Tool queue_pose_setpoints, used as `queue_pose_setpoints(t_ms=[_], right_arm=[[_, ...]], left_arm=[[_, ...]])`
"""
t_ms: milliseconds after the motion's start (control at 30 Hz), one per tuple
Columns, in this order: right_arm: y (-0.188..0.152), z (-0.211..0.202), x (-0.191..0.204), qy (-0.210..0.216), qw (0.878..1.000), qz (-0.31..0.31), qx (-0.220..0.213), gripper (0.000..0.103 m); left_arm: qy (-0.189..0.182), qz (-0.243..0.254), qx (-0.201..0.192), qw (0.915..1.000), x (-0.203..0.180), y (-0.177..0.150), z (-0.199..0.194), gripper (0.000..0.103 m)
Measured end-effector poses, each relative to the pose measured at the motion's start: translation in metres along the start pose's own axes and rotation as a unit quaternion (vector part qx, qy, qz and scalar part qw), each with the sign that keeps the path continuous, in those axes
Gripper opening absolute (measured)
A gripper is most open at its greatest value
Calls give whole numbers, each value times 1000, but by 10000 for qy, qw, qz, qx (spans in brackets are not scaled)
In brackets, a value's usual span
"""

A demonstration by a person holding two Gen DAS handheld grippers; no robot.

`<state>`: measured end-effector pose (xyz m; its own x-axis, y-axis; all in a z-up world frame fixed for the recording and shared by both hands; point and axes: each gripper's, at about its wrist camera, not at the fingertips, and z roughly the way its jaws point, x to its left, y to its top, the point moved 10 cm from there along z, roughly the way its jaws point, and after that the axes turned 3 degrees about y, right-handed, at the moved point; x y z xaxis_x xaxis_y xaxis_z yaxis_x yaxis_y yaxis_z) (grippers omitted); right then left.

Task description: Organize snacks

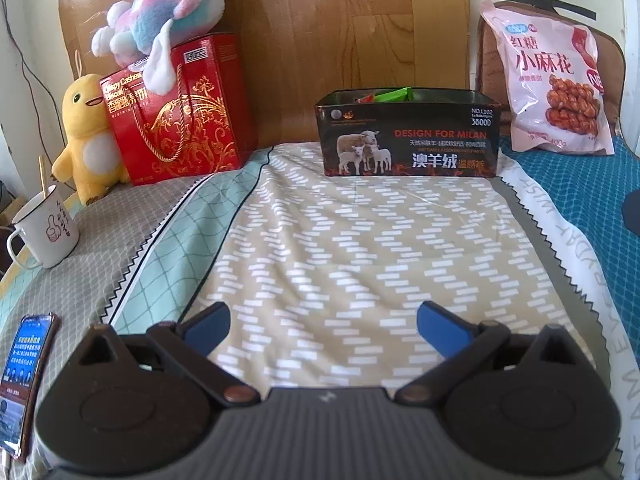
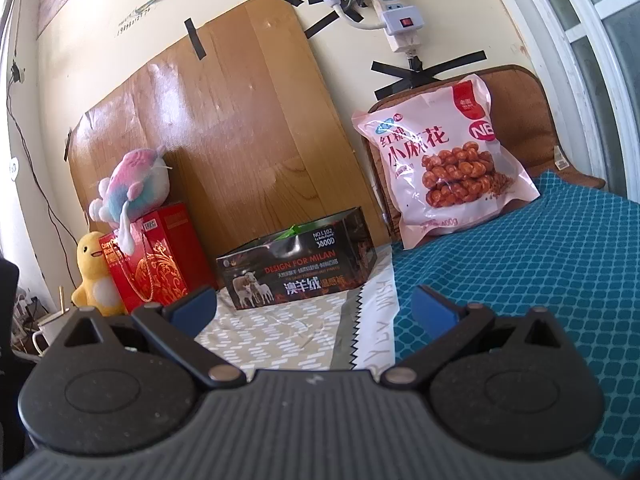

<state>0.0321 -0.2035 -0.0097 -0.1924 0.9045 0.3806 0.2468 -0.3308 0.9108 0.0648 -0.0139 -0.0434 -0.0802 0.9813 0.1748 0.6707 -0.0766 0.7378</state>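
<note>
The black box (image 1: 408, 136), printed with sheep and "DESIGN FOR MILAN", stands open-topped on the patterned cloth (image 1: 340, 248) against the wooden board (image 1: 340, 40), green and red snack packets (image 1: 390, 95) showing inside; a pink snack bag (image 2: 444, 164) leans to its right. Your left gripper (image 1: 322, 322) and right gripper (image 2: 314, 306) hover low over the cloth, facing the box, jaws spread wide and holding nothing.

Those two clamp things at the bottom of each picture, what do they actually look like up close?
Both look alike. The left gripper and right gripper each have a dark grey ribbed body, two round black discs at the sides, and black linkage arms on metal rivets. The arms end in blue fingertips. A small pale mark sits at the centre of each body. No cables, hands or sleeves show.
</note>
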Motion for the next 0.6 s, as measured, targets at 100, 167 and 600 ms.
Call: queue_pose_setpoints(t_ms=[100, 167, 600], right_arm=[[0, -1, -1, 30, 10000, 64, -12, 103], [1, -1, -1, 48, 9999, 100, -15, 103], [2, -1, -5, 169, 9994, 287, -4, 103]], left_arm=[[26, 50, 10, 10000, -3, 1, 0, 103], [47, 81, 26, 10000, -5, 2, 0, 103], [143, 287, 54, 9995, -16, 9, 2, 103]])
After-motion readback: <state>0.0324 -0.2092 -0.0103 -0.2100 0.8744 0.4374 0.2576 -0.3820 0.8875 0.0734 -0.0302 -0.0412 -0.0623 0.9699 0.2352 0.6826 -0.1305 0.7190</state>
